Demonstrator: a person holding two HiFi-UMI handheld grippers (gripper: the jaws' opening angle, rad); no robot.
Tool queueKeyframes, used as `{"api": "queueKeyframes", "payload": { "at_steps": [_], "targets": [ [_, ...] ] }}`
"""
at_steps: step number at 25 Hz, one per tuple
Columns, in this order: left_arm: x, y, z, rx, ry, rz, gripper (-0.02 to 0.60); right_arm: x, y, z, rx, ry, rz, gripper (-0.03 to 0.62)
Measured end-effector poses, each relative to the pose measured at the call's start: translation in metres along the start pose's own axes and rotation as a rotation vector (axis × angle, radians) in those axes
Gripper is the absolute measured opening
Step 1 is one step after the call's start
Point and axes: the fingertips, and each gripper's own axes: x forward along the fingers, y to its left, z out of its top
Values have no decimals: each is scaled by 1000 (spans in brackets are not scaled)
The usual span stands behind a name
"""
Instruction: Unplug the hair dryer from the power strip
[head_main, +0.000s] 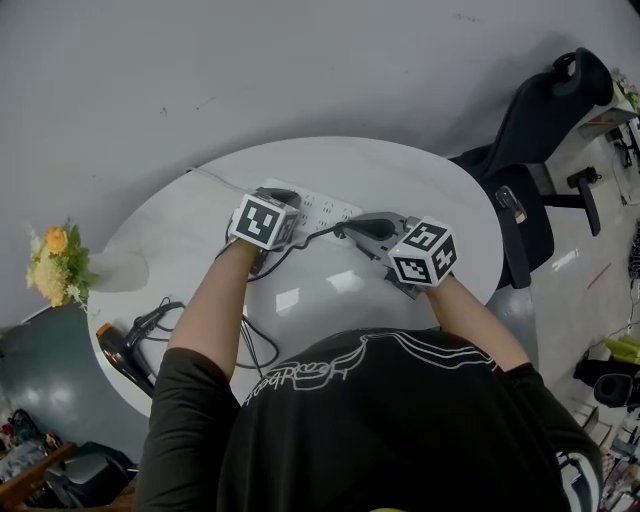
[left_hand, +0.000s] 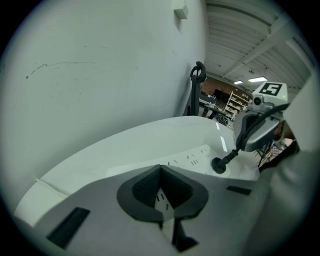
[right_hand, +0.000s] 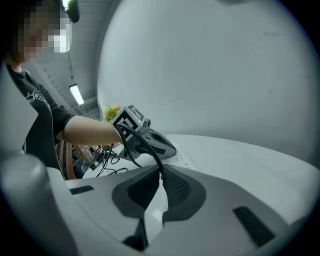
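Observation:
A white power strip (head_main: 318, 207) lies on the round white table (head_main: 400, 180), toward its far side. My left gripper (head_main: 280, 197) is shut, its tips (left_hand: 160, 169) resting on the strip's left part (left_hand: 192, 159). A black plug (left_hand: 218, 165) sits at the strip's right end; its prongs are hidden. From the plug, the black cord (head_main: 300, 243) rises into my right gripper (head_main: 350, 230), which is shut on it (right_hand: 161, 172). Beyond those jaws the cord loops toward the left gripper (right_hand: 167, 149). The black hair dryer (head_main: 122, 357) lies at the table's near left edge.
A vase of yellow flowers (head_main: 58, 262) stands at the table's left edge. Loose cord (head_main: 165, 318) coils beside the hair dryer. A black office chair (head_main: 530, 150) stands to the right of the table. A plain wall is close behind the table.

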Motion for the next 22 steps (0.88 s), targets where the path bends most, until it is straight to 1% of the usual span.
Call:
{"api": "queueKeyframes", "payload": {
  "at_steps": [1,2,5,7,10,13,15,16,18,19,20,22],
  "targets": [
    [0,0,0,-1,1,-1,2,-1,0,1,1,-5,-3,9],
    [0,0,0,-5,2,-3,2,0,0,2,-31,0,-10,9],
    [1,2,0,5,1,4,2,5,5,4,-201,58,-41,9],
    [0,0,2,15,-4,1,2,7,7,4,-265,87,-51,9],
    [0,-2,1,16,-4,-2,2,12,9,6,-285,99,-44,9],
    [0,2,0,12,7,12,2,15,14,6,-339,130,-43,9],
    [0,4,-1,11,11,15,2,16,13,5,-329,122,-37,9],
    [1,5,-2,10,16,17,2,13,15,9,-307,89,-18,9],
    [2,5,-5,-1,24,4,2,-1,25,36,-237,-60,51,9],
    [2,5,-5,-18,25,-16,2,-10,27,53,-224,-118,65,9],
    [3,3,-4,-41,20,-42,2,-15,25,62,-248,-120,49,9],
    [4,0,-5,-70,18,-71,2,-21,14,55,-313,-29,7,9]
  ]
}}
